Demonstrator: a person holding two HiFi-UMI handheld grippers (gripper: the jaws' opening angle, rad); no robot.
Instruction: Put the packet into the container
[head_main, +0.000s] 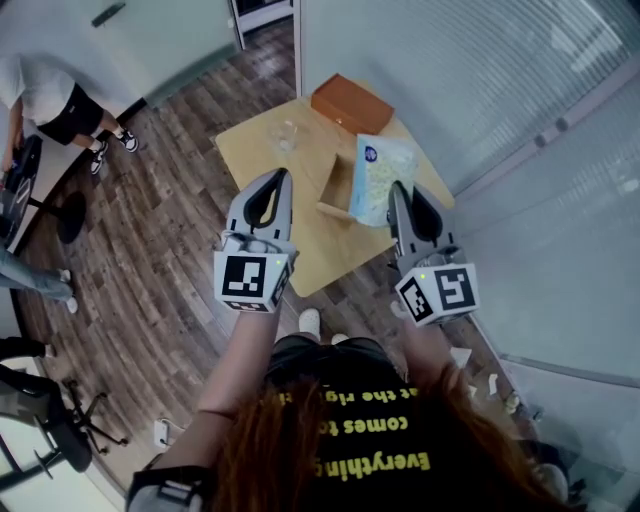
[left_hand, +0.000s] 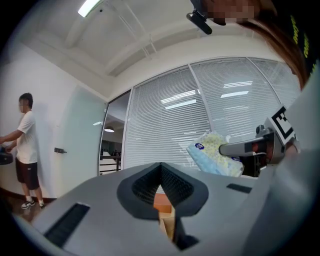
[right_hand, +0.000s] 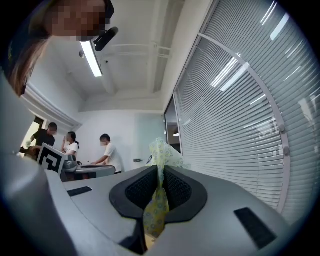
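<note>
Wooden table, orange box (behind), right gripper pinching packet

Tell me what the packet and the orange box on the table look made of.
Packet: probably thin plastic film, soft and printed; it crumples where the right gripper pinches it. Box: matte orange-brown, perhaps wood or board; any grain is too small to tell.

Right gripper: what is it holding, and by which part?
The packet, its thin edge pinched in the shut jaws of the right gripper. The left gripper holds nothing.
</note>
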